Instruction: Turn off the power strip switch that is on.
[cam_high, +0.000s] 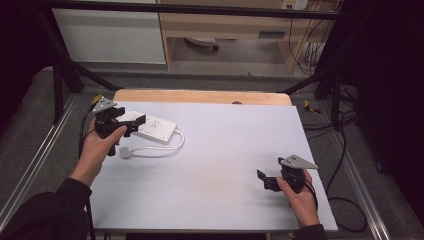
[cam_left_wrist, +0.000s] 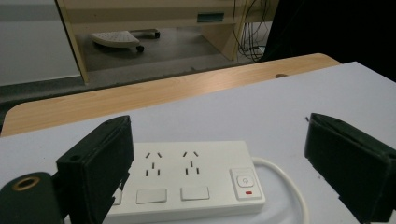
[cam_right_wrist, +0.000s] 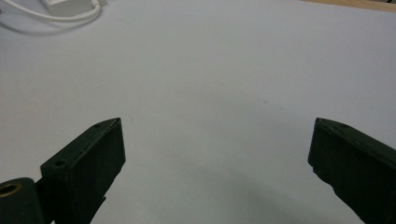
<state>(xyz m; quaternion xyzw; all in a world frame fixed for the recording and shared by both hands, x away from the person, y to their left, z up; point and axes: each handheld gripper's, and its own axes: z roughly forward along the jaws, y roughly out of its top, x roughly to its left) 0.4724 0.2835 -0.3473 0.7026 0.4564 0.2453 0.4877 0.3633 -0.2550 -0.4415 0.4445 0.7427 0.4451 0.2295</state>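
1. Power strip: seen between the spread jaws of the left gripper, which is released and holds nothing; whether a jaw touches the strip cannot be told.
2. Right gripper: held released over bare sheet at the near right, well apart from the strip.
3. Surroundings: white cord looped beside the strip, ending in a plug near the left hand; pale sheet laid over a wooden table.
4. Appearance: white, flat, oblong; two socket groups, blank rectangular panels, a switch with a red mark.
5. Orientation: placed at the far left of the sheet; long axis run left-right, slightly slanted; cord end turned towards the centre.
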